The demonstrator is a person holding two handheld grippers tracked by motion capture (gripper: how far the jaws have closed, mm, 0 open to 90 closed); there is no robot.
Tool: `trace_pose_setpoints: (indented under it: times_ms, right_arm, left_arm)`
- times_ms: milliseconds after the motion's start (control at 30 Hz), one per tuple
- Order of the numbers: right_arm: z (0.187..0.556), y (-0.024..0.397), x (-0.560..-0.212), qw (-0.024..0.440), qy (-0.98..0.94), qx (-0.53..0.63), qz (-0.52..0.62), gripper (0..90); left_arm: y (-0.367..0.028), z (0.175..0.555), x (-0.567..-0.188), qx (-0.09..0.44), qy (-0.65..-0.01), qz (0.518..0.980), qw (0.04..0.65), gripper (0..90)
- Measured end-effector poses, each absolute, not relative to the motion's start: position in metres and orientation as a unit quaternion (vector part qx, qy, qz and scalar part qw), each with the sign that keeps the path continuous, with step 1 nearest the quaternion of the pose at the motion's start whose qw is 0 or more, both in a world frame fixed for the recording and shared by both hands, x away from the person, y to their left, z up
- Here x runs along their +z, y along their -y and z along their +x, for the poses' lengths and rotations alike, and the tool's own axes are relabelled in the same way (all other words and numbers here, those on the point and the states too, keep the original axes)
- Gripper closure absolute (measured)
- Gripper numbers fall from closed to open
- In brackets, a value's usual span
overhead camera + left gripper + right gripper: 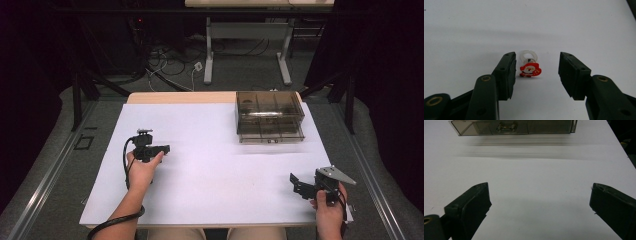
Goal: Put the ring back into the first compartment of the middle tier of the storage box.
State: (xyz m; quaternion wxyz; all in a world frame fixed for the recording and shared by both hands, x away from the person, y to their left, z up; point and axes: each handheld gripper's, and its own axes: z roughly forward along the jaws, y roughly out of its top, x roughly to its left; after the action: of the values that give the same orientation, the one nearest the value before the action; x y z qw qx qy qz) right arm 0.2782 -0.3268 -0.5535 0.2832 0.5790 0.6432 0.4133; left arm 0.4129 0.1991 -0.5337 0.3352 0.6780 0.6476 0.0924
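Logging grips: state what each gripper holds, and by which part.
Nothing held. The Santa ring lies between the left gripper jaws, untouched; the right gripper jaws stand open.

Left gripper [535, 72] low over the white surface [574, 27], its two black jaws rising from the near edge with a wide gap between them. In the gap lies a small Santa ring [530, 69]: red and white figure facing near, clear plastic loop behind it on the far side. The ring sits much closer to the left jaw, just beside its tip, whether touching cannot be told; well apart from the right jaw. Brass-coloured rivets show on both jaw arms. Soft shadow band across the far surface.
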Motion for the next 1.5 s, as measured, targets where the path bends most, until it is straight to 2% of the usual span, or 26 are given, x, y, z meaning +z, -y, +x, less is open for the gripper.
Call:
trace_pose_setpoints:
  times_ms: [333, 700, 1500]
  right_arm:
    - [0.279, 0.327, -0.554, 0.283, -0.643, 0.412, 0.58, 2.9]
    - [0.278, 0.327, -0.553, 0.281, -0.64, 0.415, 0.582, 3.0]
    - [0.278, 0.326, -0.554, 0.276, -0.64, 0.416, 0.585, 3.1]
  left_arm:
    - [-0.2, 0.415, -0.534, 0.073, -0.656, 0.678, 0.323, 57.9]
    - [-0.198, 0.417, -0.537, 0.079, -0.667, 0.669, 0.319, 64.1]
    - [-0.197, 0.422, -0.545, 0.076, -0.675, 0.663, 0.313, 65.8]
